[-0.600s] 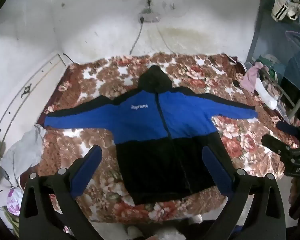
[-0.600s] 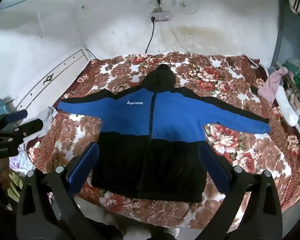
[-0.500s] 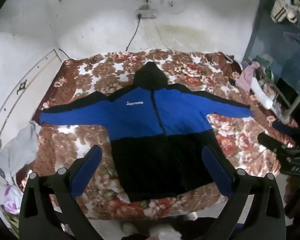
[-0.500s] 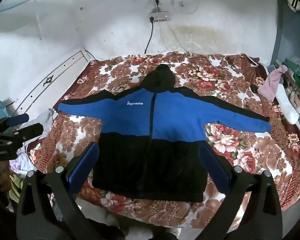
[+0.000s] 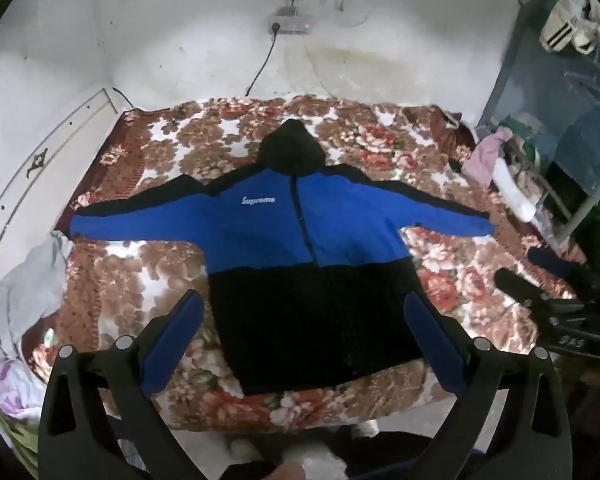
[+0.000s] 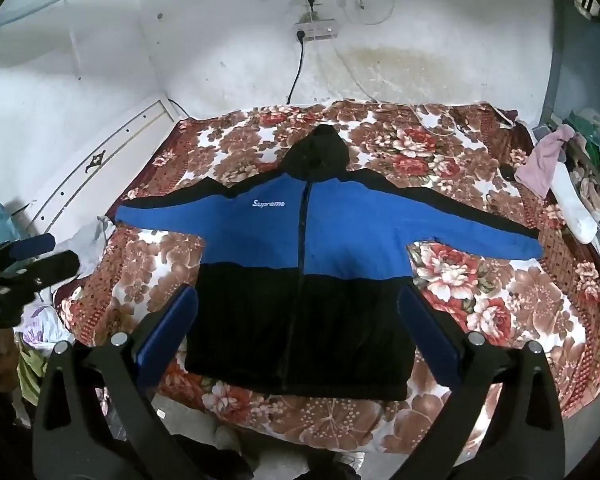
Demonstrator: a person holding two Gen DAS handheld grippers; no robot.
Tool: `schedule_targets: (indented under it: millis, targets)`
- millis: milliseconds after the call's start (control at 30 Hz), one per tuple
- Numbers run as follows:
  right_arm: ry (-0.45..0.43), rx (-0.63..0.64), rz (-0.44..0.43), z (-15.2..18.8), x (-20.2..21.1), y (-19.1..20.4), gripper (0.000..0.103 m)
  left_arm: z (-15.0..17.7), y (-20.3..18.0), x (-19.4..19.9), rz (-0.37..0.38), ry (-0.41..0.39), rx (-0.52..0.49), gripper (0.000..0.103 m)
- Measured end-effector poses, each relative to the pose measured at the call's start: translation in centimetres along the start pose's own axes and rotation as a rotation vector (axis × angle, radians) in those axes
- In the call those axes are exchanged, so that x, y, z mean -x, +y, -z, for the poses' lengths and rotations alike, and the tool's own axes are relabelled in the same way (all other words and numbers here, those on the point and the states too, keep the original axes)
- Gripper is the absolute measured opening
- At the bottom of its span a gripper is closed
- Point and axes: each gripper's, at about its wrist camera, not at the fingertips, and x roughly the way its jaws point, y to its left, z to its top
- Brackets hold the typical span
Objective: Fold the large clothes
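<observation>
below both spread tongs [image 5: 300, 322], flat jacket [image 5: 284, 236]

Open bed, cluttered edges
Bare floral bedspread [image 6: 480, 300] surrounds the jacket [image 6: 300, 280]; a metal rack [image 5: 548, 184] crowds the right side, bundled cloth [image 5: 24, 284] the left.

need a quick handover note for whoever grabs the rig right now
Left gripper: open, empty, above the bed's near edge.
Right gripper: open, empty, likewise.
Blue and black hooded zip jacket: flat, front up, on the floral brown blanket, sleeves spread wide, hood toward the wall.
Done: jacket laid out; no fold made.
Left: fold in both sleeves, then fold the body, probably hem toward hood.
</observation>
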Motion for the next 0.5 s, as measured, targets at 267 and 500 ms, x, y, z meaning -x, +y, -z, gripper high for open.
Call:
schedule_targets:
  millis: [267, 500]
  targets:
    - [0.001, -0.021, 0.008, 0.05, 0.11, -0.56, 0.099, -0.01, -0.69, 0.21, 0.036, -0.001, -0.019, 0.098]
    - [0.001, -0.021, 0.010, 0.13, 0.14, -0.63, 0.099, -0.29, -1.10, 0.37, -0.019, -0.028, -0.029, 0.098]
